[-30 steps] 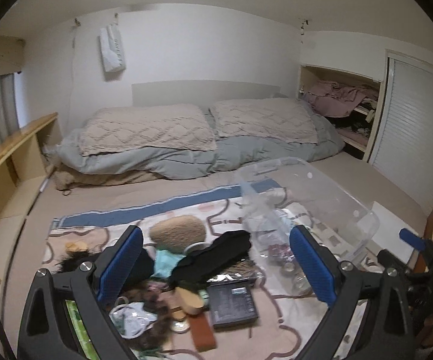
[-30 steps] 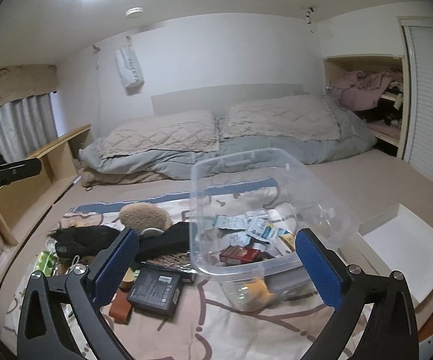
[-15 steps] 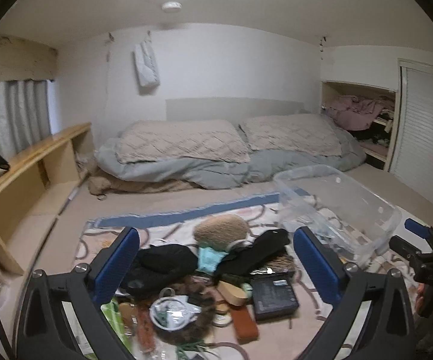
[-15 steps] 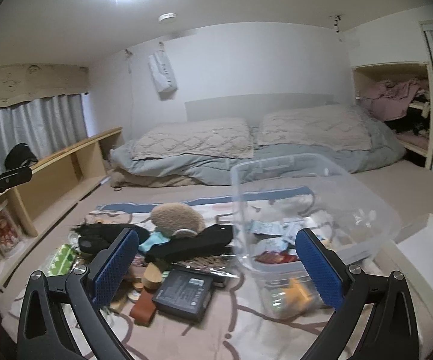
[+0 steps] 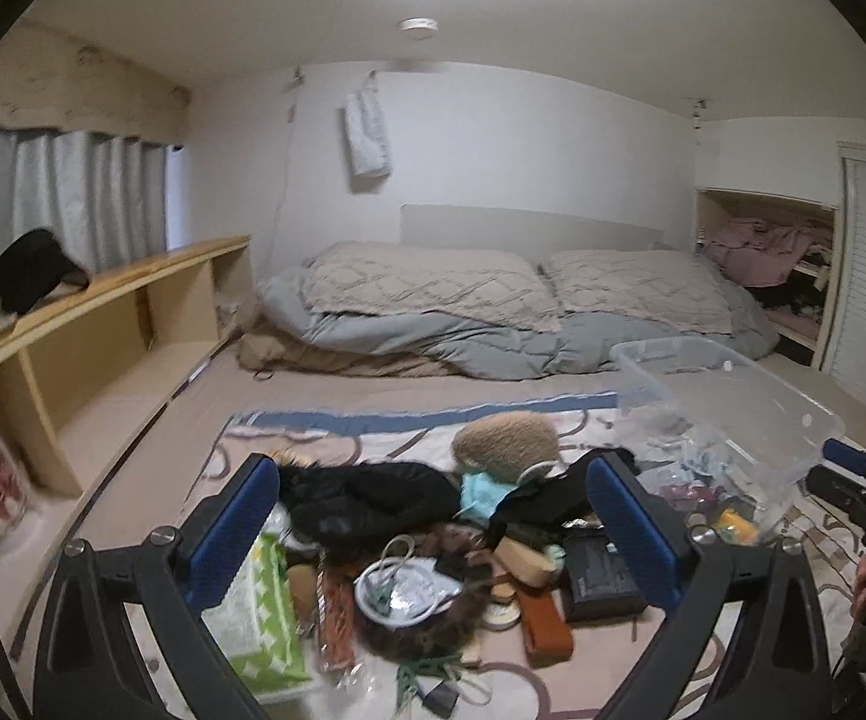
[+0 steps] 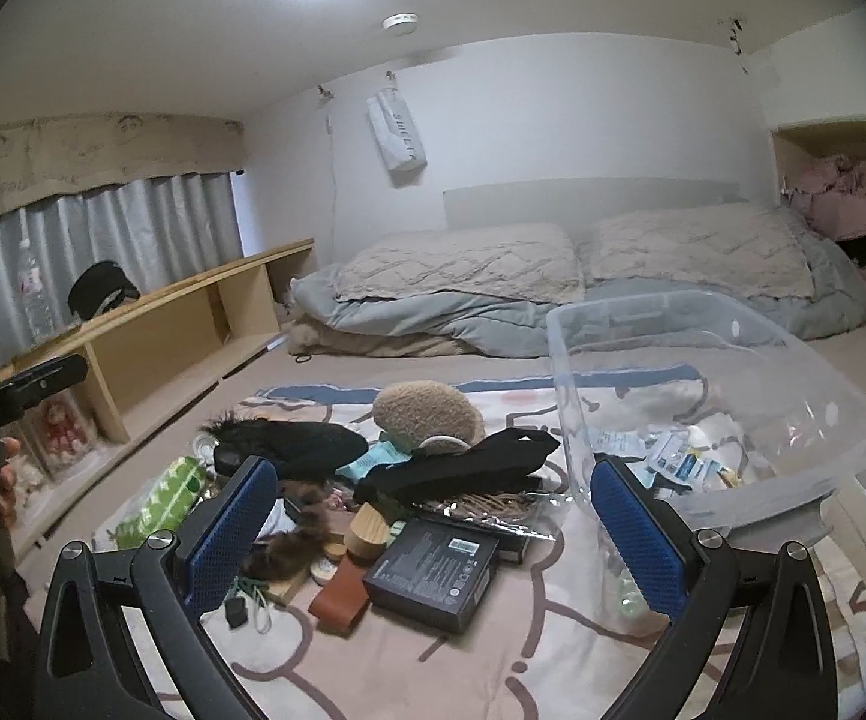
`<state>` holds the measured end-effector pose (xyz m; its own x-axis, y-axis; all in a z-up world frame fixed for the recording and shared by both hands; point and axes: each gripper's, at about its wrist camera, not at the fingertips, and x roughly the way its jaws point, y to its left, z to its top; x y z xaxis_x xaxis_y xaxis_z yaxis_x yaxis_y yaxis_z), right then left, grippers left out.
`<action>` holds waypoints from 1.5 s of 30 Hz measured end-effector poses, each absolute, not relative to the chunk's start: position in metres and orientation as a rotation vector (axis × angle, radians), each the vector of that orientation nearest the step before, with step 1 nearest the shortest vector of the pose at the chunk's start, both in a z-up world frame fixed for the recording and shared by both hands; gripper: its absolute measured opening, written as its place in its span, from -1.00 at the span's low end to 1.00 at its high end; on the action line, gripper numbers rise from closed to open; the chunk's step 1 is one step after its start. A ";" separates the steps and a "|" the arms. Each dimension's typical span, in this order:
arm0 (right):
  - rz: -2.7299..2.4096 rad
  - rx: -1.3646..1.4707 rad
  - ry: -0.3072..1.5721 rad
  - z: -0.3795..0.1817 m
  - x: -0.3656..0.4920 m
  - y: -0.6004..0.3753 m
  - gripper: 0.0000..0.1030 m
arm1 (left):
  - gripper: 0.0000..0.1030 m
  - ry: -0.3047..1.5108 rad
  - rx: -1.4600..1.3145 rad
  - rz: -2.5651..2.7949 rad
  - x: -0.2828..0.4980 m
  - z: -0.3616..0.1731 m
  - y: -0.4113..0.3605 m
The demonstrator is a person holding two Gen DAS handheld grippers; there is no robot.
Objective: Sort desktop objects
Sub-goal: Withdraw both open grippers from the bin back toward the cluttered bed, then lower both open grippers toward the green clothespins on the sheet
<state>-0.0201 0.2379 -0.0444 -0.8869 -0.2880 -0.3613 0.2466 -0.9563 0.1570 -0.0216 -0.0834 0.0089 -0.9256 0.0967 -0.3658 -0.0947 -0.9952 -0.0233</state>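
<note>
Left wrist view: both claws gape empty above a cluttered patterned blanket point(image 5: 373, 438) near the bed point(image 5: 493, 324).

Clutter pile on the patterned blanket point(image 6: 553, 618): dark blue-black box point(image 6: 433, 570) flat at front, brown leather case point(image 6: 340, 597) touching its left edge, green-white tissue pack point(image 5: 259, 612) at far left, tan hedgehog plush point(image 6: 424, 414) at back. Clear plastic bin point(image 6: 733, 384) right of the pile, upright, holding small packets point(image 6: 682, 462).

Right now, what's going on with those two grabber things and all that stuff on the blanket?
Both grippers open, holding nothing: left gripper, right gripper. Pile unsorted on blanket. Clear bin beside it, partly filled. Nothing blocking.
</note>
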 end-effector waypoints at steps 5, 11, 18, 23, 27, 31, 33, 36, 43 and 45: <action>-2.810 0.542 -0.060 -0.046 -0.010 0.231 1.00 | 1.00 -0.051 -0.577 3.042 -0.004 0.002 -0.102; -2.797 0.504 -0.012 -0.045 -0.006 0.226 1.00 | 1.00 -0.050 -0.568 3.074 0.014 0.000 -0.117; -2.754 0.535 0.041 -0.070 -0.021 0.212 1.00 | 1.00 -0.026 -0.562 3.130 0.022 -0.019 -0.130; -2.705 0.593 0.028 -0.094 -0.037 0.200 1.00 | 1.00 -0.023 -0.608 3.148 0.023 -0.046 -0.143; -2.651 0.620 -0.014 -0.109 -0.047 0.185 1.00 | 1.00 -0.055 -0.653 3.169 0.022 -0.071 -0.152; -2.604 0.615 -0.016 -0.123 -0.052 0.162 1.00 | 1.00 -0.093 -0.668 3.223 0.024 -0.095 -0.160; -2.576 0.628 -0.008 -0.131 -0.055 0.148 1.00 | 1.00 -0.095 -0.693 3.237 0.022 -0.108 -0.162; -2.536 0.658 -0.007 -0.144 -0.058 0.128 1.00 | 1.00 -0.083 -0.720 3.231 0.018 -0.122 -0.162; -2.518 0.721 0.086 -0.173 -0.063 0.098 1.00 | 1.00 -0.031 -0.784 3.154 0.005 -0.150 -0.153; -2.508 0.767 0.086 -0.181 -0.067 0.093 1.00 | 1.00 -0.006 -0.812 3.126 0.002 -0.159 -0.149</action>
